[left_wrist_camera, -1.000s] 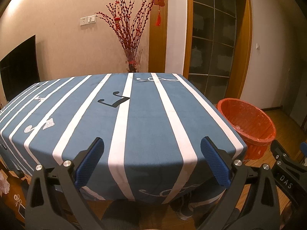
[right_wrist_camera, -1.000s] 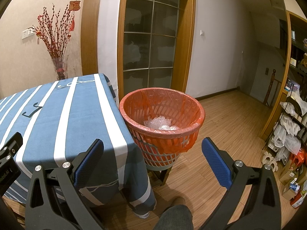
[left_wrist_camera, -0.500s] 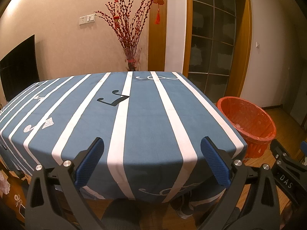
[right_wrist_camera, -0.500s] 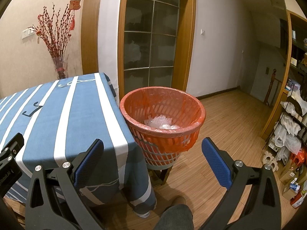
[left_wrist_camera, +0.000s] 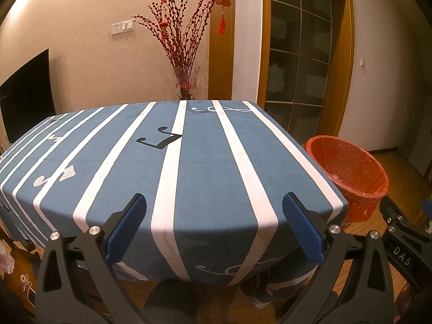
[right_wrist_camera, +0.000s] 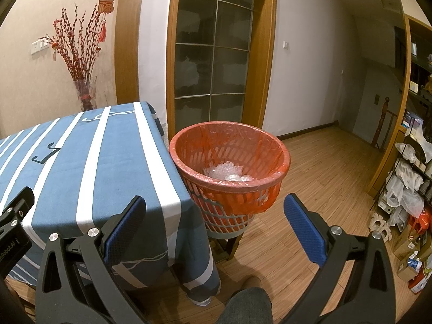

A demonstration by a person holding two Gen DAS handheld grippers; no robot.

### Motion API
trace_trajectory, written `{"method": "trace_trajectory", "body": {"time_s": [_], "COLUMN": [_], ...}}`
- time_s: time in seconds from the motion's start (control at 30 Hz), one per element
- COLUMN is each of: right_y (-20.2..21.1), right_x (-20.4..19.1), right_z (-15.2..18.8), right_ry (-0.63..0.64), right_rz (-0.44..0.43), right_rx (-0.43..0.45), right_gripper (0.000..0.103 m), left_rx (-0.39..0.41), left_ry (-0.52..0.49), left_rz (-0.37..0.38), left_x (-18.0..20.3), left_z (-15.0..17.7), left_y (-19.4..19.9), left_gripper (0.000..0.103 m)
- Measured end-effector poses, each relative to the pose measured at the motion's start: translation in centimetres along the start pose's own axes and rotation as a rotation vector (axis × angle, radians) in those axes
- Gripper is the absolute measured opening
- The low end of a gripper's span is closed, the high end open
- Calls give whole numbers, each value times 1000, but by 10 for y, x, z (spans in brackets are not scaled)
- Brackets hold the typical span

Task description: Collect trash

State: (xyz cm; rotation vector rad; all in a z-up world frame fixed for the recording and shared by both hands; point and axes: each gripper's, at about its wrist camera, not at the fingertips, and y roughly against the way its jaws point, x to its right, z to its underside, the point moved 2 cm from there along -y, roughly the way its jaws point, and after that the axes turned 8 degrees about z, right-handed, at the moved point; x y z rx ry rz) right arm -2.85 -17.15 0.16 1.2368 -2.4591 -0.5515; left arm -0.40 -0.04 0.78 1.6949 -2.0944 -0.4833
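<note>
While I'm holding both tongs spread wide with nothing between the pads, my left gripper (left_wrist_camera: 214, 226) is hovering over the striped tablecloth (left_wrist_camera: 205, 167) and my right gripper (right_wrist_camera: 214, 228) is facing one orange basket (right_wrist_camera: 229, 162). It's standing just beside the table's corner, lined with one orange bag, one crumpled clear plastic wad (right_wrist_camera: 225, 172) lying inside.
</note>
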Motion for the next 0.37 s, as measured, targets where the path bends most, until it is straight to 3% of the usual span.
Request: {"method": "trace_trajectory", "body": {"time_s": [0.37], "right_y": [-1], "right_x": [1], "right_z": [0], "right_ry": [0], "right_rz": [-1], "right_rx": [-1], "right_gripper": [101], "left_rx": [-12], "left_ry": [0], "left_rz": [2], "left_x": [-2], "left_z": [2], "left_y": [-1], "left_gripper": [99]}}
